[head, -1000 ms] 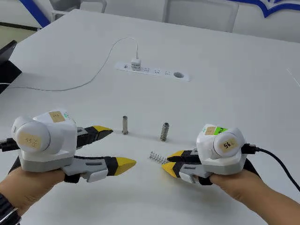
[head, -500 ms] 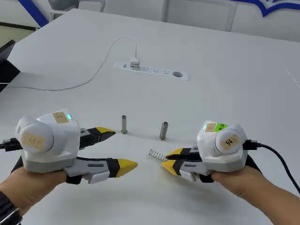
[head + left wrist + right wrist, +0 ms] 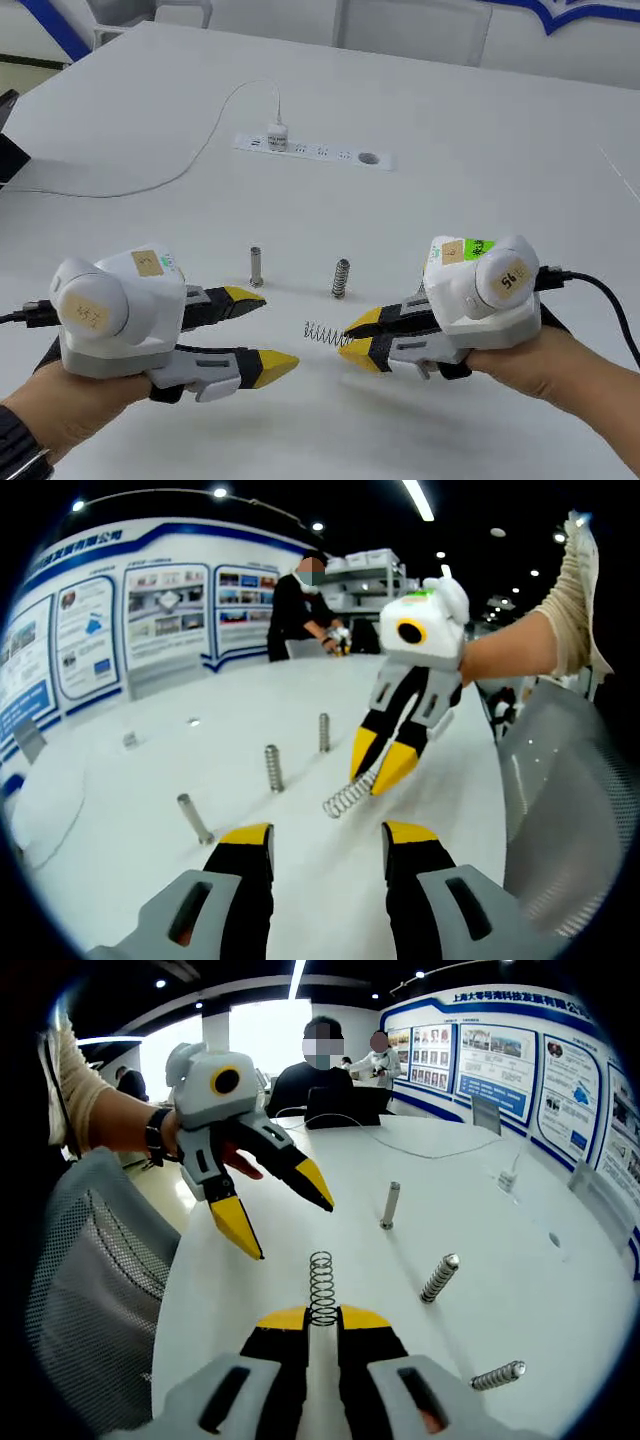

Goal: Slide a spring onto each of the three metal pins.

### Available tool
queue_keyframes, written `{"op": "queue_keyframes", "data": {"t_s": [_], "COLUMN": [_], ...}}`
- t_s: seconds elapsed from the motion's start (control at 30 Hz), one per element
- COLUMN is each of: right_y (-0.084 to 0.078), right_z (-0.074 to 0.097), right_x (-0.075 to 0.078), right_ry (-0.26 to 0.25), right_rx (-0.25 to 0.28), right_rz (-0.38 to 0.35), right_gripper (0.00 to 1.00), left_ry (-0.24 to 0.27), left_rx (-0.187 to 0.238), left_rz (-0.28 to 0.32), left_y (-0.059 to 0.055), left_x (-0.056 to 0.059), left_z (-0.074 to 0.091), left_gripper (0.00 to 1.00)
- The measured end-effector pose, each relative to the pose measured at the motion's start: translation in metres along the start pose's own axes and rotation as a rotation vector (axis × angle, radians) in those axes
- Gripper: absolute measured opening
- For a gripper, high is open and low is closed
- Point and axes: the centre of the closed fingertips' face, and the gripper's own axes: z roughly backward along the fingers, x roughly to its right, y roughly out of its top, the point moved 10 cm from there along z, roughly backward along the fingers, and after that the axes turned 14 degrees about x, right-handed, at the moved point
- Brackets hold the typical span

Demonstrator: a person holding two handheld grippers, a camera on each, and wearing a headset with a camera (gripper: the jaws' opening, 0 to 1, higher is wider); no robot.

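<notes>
My right gripper [image 3: 352, 338] is shut on one end of a loose spring [image 3: 320, 333], which sticks out level to the left above the white table [image 3: 480, 180]. In the right gripper view the spring [image 3: 321, 1285] rises from between the closed tips of the right gripper [image 3: 322, 1318]. The left gripper [image 3: 268, 330] stands open and holds nothing, just left of the spring. A bare metal pin [image 3: 255, 267] stands upright behind it. A pin wearing a spring [image 3: 341, 278] stands to its right. Another sprung pin [image 3: 324, 732] shows further along in the left gripper view.
A white power strip [image 3: 310, 152] with a plugged charger and its cable [image 3: 200, 160] lies further back on the table. A mesh chair back [image 3: 90, 1260] stands at the table's near edge. People stand at the far end of the room [image 3: 322, 1070].
The right gripper has lifted the spring off the table and carried it slightly left. The left gripper has edged right, still open. The camera has shifted a little.
</notes>
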Motion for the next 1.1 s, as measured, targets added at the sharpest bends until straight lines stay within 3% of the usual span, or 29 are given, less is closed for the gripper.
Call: {"op": "queue_keyframes", "data": {"t_s": [0.6,0.87,1.1], "right_y": [0.015,0.016,0.019], "right_z": [-0.002,-0.001,0.000], "right_x": [-0.012,-0.015,-0.017], "right_ry": [0.146,0.179,0.193], "right_rx": [-0.036,-0.056,-0.057], "right_rz": [0.072,0.086,0.084], "right_gripper": [0.11,0.11,0.12], "left_ry": [-0.122,-0.172,-0.180], "left_rx": [-0.013,-0.033,-0.043], "left_rz": [-0.045,-0.081,-0.098], "left_y": [0.001,0.001,0.000], "left_x": [0.013,0.020,0.021], "left_z": [-0.008,-0.011,-0.011], "left_gripper": [0.29,0.18,0.14]}}
